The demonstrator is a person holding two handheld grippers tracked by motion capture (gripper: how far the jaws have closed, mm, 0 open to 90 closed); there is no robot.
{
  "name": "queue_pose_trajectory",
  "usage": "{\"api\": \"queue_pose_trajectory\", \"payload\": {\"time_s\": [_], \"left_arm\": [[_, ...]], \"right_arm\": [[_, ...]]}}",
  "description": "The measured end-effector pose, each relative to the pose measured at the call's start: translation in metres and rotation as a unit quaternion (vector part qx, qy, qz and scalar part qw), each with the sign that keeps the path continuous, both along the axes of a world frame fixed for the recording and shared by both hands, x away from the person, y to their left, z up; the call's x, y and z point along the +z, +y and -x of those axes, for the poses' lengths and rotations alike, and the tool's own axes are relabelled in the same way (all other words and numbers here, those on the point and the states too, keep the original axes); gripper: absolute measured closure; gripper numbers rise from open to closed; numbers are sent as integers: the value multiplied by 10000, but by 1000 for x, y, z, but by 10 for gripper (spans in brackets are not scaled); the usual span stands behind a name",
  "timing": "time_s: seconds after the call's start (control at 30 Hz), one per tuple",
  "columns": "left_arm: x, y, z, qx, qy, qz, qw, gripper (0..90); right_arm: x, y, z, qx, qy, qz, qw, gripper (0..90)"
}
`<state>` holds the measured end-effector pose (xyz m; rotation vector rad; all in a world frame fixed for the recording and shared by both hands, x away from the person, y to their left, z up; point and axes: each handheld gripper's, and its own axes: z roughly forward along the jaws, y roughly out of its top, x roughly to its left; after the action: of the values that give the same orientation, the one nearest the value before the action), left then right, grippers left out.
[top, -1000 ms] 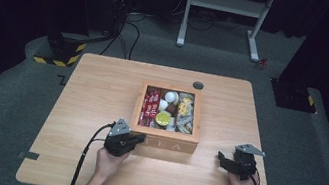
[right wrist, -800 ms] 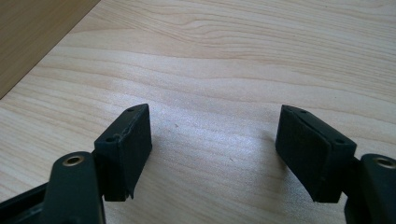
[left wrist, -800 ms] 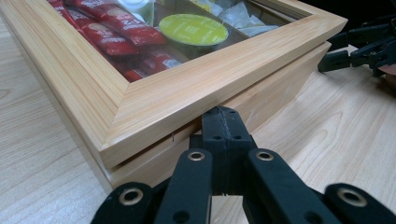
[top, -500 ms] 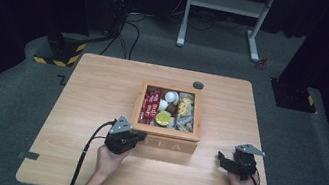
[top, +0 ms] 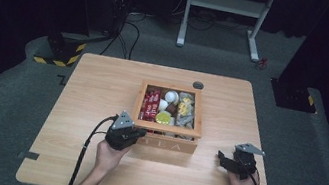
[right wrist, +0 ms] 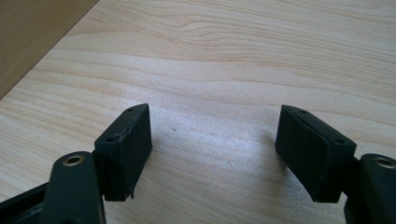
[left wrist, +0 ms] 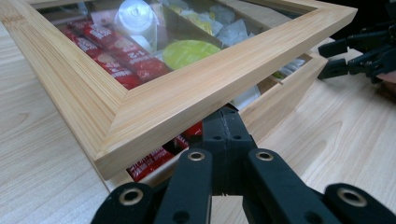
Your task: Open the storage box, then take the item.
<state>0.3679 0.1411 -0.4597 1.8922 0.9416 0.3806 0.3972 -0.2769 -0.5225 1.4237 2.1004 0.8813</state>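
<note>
Glass-paned bamboo lid (left wrist: 187, 88) atop clenched left tongs (left wrist: 224, 126); right tongs (right wrist: 215, 149) released over woodgrain table (right wrist: 233, 56).

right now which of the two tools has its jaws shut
The left tool, with its jaws pressed together under the raised front edge of the tea box lid. The right tool stands wide open over bare table.

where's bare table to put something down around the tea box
Bare wood runs between the table left edge and the tea box, and between the box and the right edge. The back strip is free but for a small dark disc. The front is crowded: left gripper under the lid, right gripper beside.
</note>
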Motion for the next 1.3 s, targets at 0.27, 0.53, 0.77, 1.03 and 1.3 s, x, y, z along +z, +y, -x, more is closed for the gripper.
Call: {"api": "queue_pose_trajectory", "payload": {"time_s": [0.27,0.53,0.77,1.03,1.3], "left_arm": [[-1,-3,-4,80,-115,3,9999,900],[8,-3,-7,56,-176,34,9998,900],[10,-2,-11,28,-129,172,9998,900],[13,-3,-15,13,-181,171,9997,900],[18,-3,-18,-47,-228,270,9994,900]], "right_arm": [[0,0,0,4,0,3,10000,269],[0,0,0,6,1,0,10000,269],[0,0,1,6,1,-5,10000,268],[0,1,-1,-19,-1,4,10000,267],[0,1,-1,-11,-18,9,10000,267]]}}
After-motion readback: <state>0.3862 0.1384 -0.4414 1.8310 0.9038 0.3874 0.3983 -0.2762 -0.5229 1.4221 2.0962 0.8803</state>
